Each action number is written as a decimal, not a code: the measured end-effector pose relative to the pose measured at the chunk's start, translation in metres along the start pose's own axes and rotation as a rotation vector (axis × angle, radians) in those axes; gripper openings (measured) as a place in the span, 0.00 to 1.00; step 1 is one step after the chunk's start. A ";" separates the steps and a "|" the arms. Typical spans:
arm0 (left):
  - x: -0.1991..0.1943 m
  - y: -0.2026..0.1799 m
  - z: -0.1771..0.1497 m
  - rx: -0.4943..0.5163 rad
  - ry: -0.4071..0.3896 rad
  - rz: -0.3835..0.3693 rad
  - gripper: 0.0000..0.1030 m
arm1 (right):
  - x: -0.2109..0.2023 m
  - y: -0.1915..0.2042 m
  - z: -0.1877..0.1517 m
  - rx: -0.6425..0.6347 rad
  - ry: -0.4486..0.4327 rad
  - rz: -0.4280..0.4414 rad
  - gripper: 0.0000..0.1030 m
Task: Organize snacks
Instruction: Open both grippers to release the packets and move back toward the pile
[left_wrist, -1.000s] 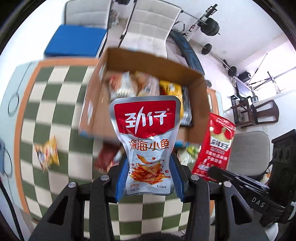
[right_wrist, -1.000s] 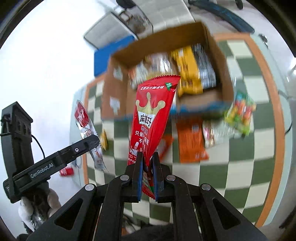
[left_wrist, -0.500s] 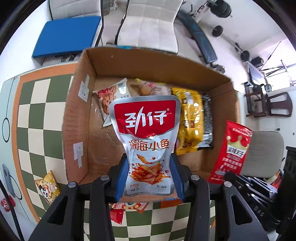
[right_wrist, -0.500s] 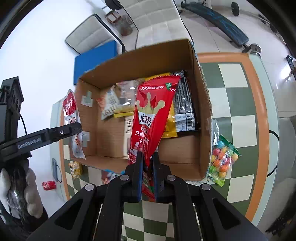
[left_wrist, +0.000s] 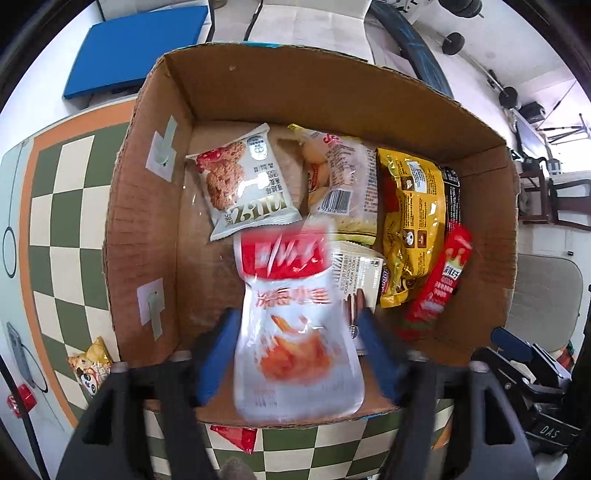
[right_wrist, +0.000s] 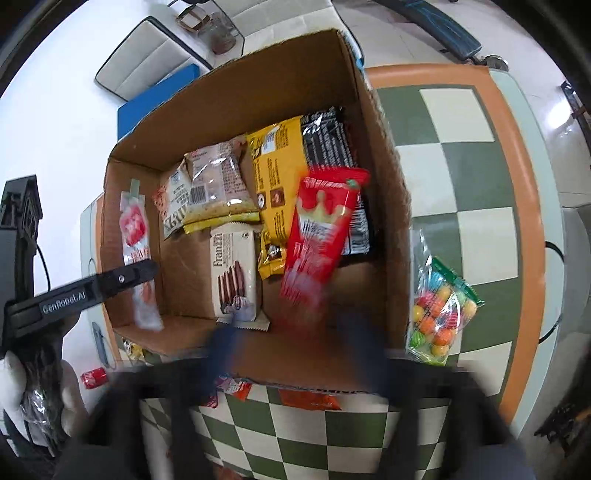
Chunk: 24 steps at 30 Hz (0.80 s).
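Observation:
An open cardboard box holds several snack packs. Over its near part my left gripper points steeply down and its jaws are opening. The red-and-white fish snack pouch is blurred between the blue pads, which stand clear of its edges. My right gripper is also blurred over the box's near wall with its jaws opening. The red crown snack pack has left them and tilts over the black and yellow packs. The same red pack shows in the left wrist view.
A bag of coloured gumballs lies on the green-checked table right of the box. A panda snack pack lies left of it. Red and orange packs peek out below the box's front wall. Chairs and a blue cushion stand beyond.
Both grippers came down over the box. Each was shut on its pack and now stands open. The fish pouch and the red crown pack are slipping into the box.

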<state>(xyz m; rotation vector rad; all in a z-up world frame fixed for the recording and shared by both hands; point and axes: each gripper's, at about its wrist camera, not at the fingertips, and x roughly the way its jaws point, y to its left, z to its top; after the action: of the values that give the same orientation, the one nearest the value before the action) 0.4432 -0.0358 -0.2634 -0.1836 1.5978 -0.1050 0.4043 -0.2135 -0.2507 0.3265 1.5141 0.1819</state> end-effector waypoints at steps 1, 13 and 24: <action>-0.001 0.000 -0.001 0.002 -0.004 0.006 0.85 | -0.002 0.001 0.000 0.000 -0.007 0.002 0.87; -0.030 0.011 -0.018 -0.012 -0.072 -0.005 0.87 | -0.007 0.033 -0.006 -0.065 -0.056 -0.088 0.88; -0.025 0.045 -0.135 -0.179 -0.117 0.015 0.87 | -0.013 0.038 -0.088 -0.084 -0.100 -0.097 0.88</action>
<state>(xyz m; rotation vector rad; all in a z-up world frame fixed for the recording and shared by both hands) 0.3070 0.0069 -0.2419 -0.3109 1.4915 0.0595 0.3197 -0.1729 -0.2280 0.1919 1.4158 0.1503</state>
